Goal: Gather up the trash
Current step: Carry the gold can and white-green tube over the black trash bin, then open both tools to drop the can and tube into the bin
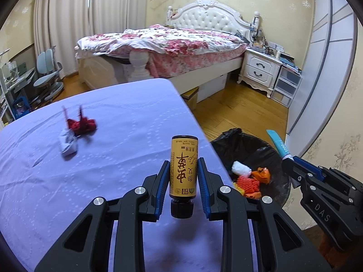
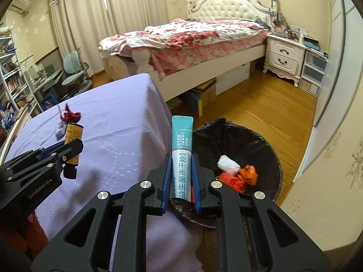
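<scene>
Left gripper (image 1: 184,176) clamped on small yellow bottle (image 1: 183,165), cap down, above purple table edge (image 1: 188,104). Right gripper (image 2: 181,176) clamped on teal sachet (image 2: 181,156), long axis upright. Trash bin (image 2: 265,140) to right, nearer right gripper; red wrapper (image 1: 81,124) on far left of table.

worktop (image 1: 102,181): lilac cloth, matt, faintly patterned
bottle (image 1: 183,167): glossy gold label, black ribbed plastic cap
sachet (image 2: 181,149): smooth foil-like film
bin liner (image 2: 249,140): glossy black plastic
floor (image 2: 261,104): polished wood
</scene>
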`<state>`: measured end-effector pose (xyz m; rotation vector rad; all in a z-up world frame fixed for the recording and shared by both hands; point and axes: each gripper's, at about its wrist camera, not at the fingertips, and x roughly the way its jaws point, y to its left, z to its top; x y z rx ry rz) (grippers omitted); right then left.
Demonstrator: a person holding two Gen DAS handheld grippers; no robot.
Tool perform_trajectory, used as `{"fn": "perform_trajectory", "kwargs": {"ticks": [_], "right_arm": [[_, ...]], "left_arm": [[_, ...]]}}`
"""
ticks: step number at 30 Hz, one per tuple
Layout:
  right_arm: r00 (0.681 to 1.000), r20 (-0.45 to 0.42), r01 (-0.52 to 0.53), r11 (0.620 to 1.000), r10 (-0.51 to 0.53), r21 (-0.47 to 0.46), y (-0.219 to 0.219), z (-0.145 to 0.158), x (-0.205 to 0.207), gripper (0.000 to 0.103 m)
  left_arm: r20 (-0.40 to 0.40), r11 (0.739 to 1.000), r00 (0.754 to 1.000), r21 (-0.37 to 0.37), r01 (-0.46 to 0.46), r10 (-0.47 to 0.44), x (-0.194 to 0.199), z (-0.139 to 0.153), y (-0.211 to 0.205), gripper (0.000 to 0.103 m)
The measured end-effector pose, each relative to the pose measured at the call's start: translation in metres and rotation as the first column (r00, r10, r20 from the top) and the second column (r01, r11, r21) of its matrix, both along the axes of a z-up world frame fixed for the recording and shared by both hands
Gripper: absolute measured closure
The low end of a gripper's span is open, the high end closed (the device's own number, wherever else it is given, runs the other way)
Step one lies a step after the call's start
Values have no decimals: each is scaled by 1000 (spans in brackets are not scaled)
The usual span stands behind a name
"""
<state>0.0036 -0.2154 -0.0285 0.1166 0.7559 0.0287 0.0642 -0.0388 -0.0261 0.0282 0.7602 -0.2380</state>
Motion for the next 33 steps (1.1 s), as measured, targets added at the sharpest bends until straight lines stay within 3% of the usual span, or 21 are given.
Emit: {"fn": "perform_trajectory", "kwargs": {"ticks": [13, 33], "right_arm": [[995, -13, 94, 996, -94, 0, -52, -14, 14, 86], [990, -37, 139, 990, -138, 14, -76, -30, 33, 85]], "left_arm": [[-7, 997, 997, 33, 71, -71, 27, -11, -57, 76], [-44, 991, 994, 78, 108, -105, 40, -25, -94, 76]]}}
